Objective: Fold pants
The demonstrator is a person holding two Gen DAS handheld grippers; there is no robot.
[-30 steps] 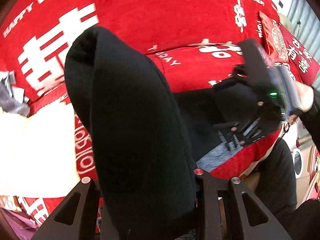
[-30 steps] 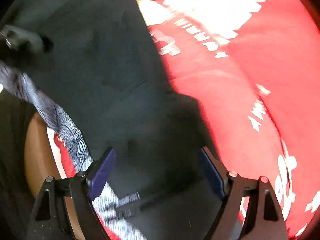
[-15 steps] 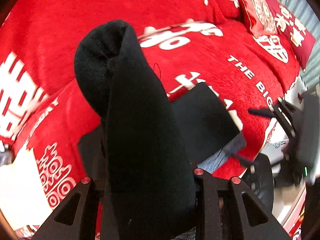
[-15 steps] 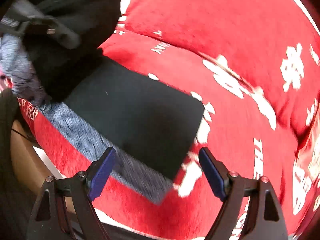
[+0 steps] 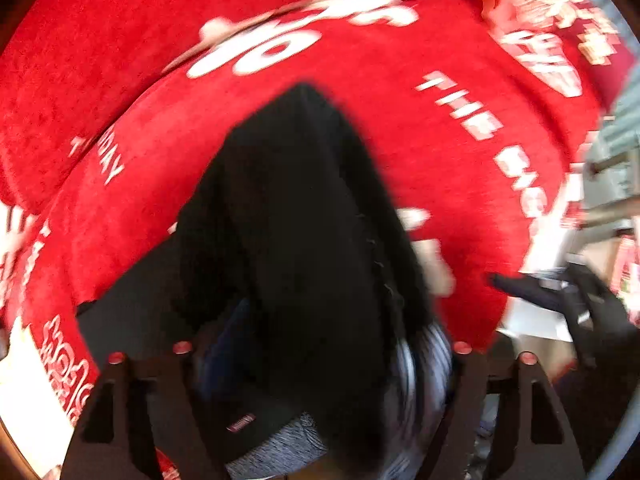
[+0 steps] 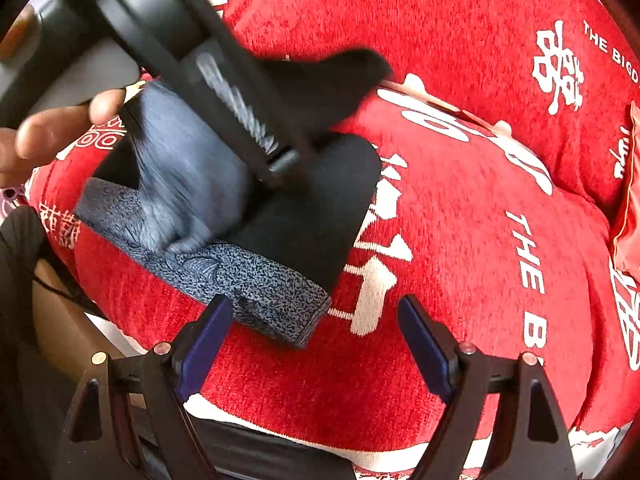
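Underneath everything lies a red blanket [image 6: 460,208] with white lettering, filling both wrist views out to the edges. On it rest the black pants [image 6: 320,216], already folded into a flat rectangle whose long axis runs from the heathered grey-blue waistband [image 6: 256,288], just ahead of the right gripper's left finger, away and leftward toward the person's hand [image 6: 52,132]. The far right corner of the rectangle sits ahead of the gap between the right gripper's jaws. A further layer of the pants is raised off that rectangle, its grey lining turned up and blurred. From the left wrist view this raised cloth [image 5: 304,240] rises as a tall black wedge, with its tip pointing away from the jaws and its wide end dropping down between them; a small label [image 5: 241,423] shows on the flat layer beside the left finger. The left gripper [image 5: 320,360] has its fingers set apart on either side of the thick cloth, but whether they grip it cannot be told through the blur. The right gripper [image 6: 314,336] hovers above the blanket with its blue-padded jaws spread wide and nothing between them.
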